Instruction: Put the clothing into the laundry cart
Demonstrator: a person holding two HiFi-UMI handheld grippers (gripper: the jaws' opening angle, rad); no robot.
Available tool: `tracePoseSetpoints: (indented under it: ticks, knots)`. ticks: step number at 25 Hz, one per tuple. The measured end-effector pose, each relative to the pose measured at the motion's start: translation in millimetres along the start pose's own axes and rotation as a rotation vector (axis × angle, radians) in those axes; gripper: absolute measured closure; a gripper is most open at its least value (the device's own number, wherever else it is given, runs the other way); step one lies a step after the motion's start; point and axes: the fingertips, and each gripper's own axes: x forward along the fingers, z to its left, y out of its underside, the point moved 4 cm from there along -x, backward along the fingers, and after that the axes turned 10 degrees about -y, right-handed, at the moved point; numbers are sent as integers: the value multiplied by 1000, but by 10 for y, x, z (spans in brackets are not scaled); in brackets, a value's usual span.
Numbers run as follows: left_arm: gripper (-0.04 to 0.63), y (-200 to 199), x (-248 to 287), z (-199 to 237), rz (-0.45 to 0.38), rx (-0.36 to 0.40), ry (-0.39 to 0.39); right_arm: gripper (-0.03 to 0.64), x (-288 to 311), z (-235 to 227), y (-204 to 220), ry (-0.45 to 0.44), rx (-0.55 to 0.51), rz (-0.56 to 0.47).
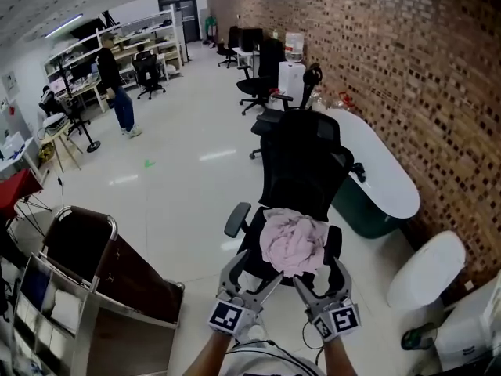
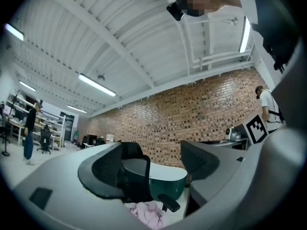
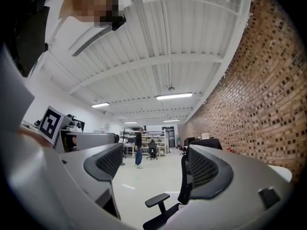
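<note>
Left hand-held gripper [image 1: 252, 279] and right hand-held gripper [image 1: 321, 282] both gape open, empty, beside the clothing [image 1: 291, 241] on the chair [image 1: 301, 163], seemingly not touching it.

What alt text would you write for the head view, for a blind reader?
A crumpled pink garment lies on the seat of a black office chair, with the left gripper and right gripper open just short of it. A dark laundry cart stands on the floor to the left; a brick wall runs along the right.
</note>
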Motion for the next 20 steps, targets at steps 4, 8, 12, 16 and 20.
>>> tracePoseSetpoints:
  ticks: [4, 8, 12, 16, 20]
  knots:
    - [222, 123, 195, 517, 14, -45, -30, 168, 449, -5, 104, -34, 4, -5]
    - [222, 144, 434, 816, -17, -61, -63, 167, 671, -126, 336, -49, 16, 49]
    - [235, 221, 667, 733, -10, -87, -27, 169, 655, -371, 499, -22, 44, 99]
    - [235, 374, 1134, 668, 23, -93, -3, 180, 724, -840, 557, 5, 80, 83]
    - [235, 442, 1634, 711, -16, -61, -61, 183, 901, -1486, 530, -5, 211, -4]
